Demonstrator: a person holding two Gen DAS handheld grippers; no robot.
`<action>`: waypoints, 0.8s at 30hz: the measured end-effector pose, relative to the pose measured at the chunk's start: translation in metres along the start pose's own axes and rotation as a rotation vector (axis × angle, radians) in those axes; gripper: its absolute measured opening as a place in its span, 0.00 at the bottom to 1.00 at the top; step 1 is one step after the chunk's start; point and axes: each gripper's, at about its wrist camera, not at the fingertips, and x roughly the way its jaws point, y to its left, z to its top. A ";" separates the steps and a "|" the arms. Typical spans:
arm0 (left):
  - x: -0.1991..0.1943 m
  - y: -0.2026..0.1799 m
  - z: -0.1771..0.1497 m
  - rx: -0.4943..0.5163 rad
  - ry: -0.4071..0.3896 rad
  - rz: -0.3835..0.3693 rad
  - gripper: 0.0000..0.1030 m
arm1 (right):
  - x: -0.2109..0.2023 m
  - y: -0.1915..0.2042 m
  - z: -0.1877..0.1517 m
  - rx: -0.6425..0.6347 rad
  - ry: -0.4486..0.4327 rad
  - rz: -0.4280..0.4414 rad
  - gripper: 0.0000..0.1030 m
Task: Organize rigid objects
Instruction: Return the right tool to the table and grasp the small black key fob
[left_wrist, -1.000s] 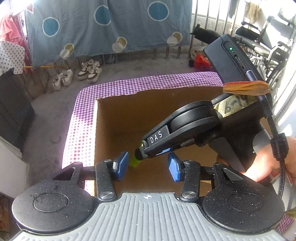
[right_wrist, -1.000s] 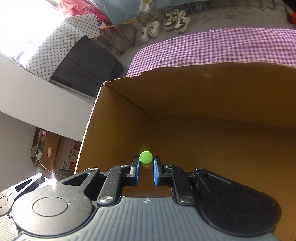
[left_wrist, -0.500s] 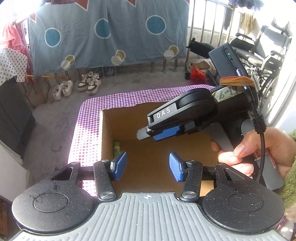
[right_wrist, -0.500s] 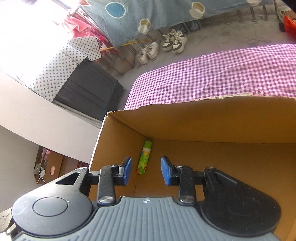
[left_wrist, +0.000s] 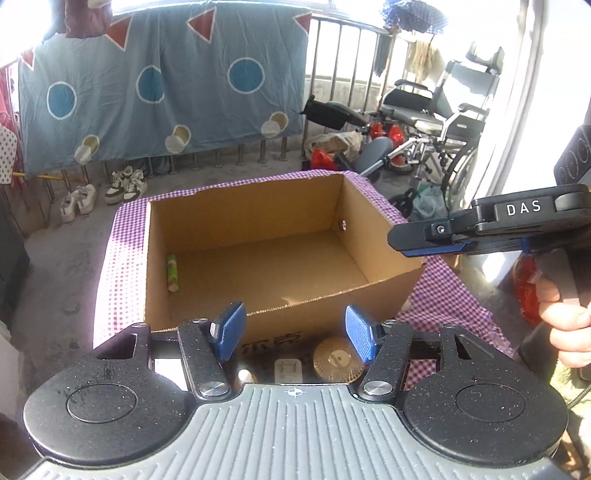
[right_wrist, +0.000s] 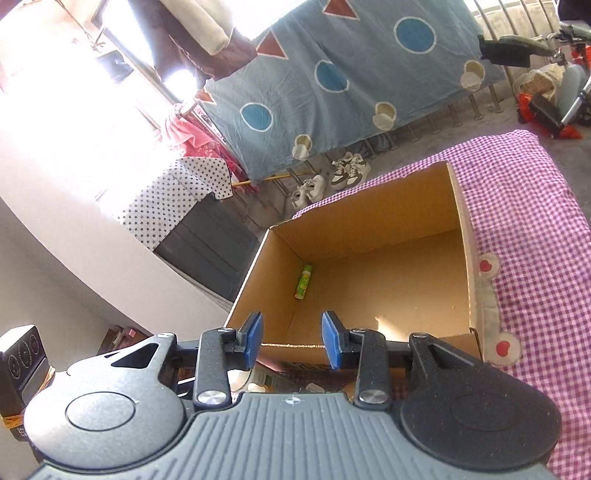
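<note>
one item boxed so far: green tube (left_wrist: 172, 272) lying on the floor of the cardboard box (left_wrist: 373, 229), against its left wall near the far corner. box otherwise bare. left gripper (left_wrist: 295, 334) spread and holding nothing, jaws just been opening wider; right gripper (right_wrist: 291, 339) parted, nothing between the pads, hovering at the box's near edge. more to gather, judging by a round gold lid (left_wrist: 338, 360) and small pale pieces on the checked cloth (left_wrist: 443, 295) before the box's near wall. mostly hidden behind the gripper bodies, so kind and count unclear.
</note>
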 end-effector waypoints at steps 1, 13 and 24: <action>0.004 -0.005 -0.009 0.010 0.013 -0.022 0.58 | -0.008 -0.005 -0.016 0.023 -0.009 -0.009 0.36; 0.065 -0.069 -0.080 0.192 0.154 -0.053 0.49 | 0.018 -0.080 -0.141 0.361 0.053 -0.078 0.32; 0.104 -0.080 -0.094 0.217 0.228 -0.034 0.44 | 0.037 -0.099 -0.149 0.436 0.086 -0.064 0.29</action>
